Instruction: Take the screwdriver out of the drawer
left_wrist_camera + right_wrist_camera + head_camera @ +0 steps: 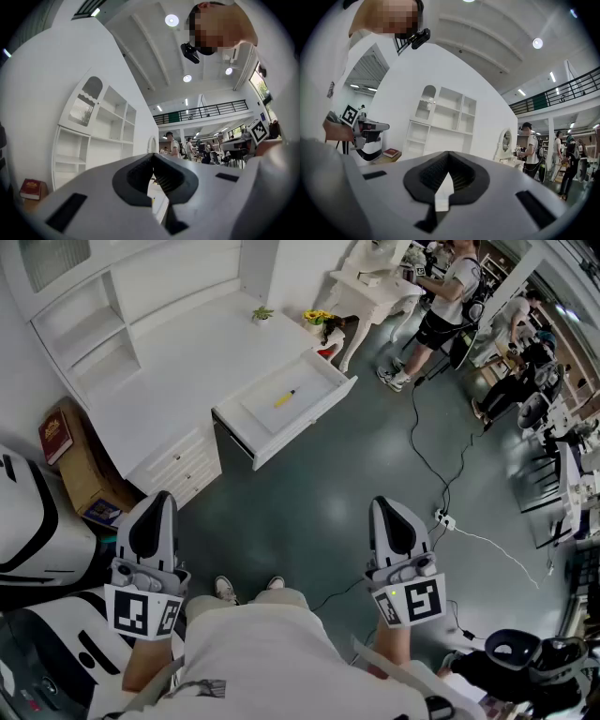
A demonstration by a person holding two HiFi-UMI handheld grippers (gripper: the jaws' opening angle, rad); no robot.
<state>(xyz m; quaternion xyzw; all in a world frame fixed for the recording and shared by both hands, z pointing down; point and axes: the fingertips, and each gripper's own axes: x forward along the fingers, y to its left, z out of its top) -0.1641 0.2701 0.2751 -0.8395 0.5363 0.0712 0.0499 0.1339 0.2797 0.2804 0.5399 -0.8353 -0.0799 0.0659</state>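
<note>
- The left gripper (152, 155) is seen fully closed, tips together, with nothing between its jaws.
- The right gripper (448, 153) is likewise seen closed and empty; both are held low at the person's sides, pointing roughly forward.
- A failed grasp is to be expected if the jaws are not opened before the reach, since the tool would be pushed along rather than gripped.
- Because the screwdriver (284, 397) is thin and lies flat, it could be rolled or nudged against a wall of the drawer (302, 424) by a jaw set down off-centre.
- The drawer's front wall could be struck by a gripper brought in too low.
- The cable (427, 457) on the floor to the right could be caught underfoot during the approach.
- The screwdriver is found near the middle of the open drawer's floor, lying at a slant.
- It is placed well ahead of both grippers, between their lines, with bare floor between.
</note>
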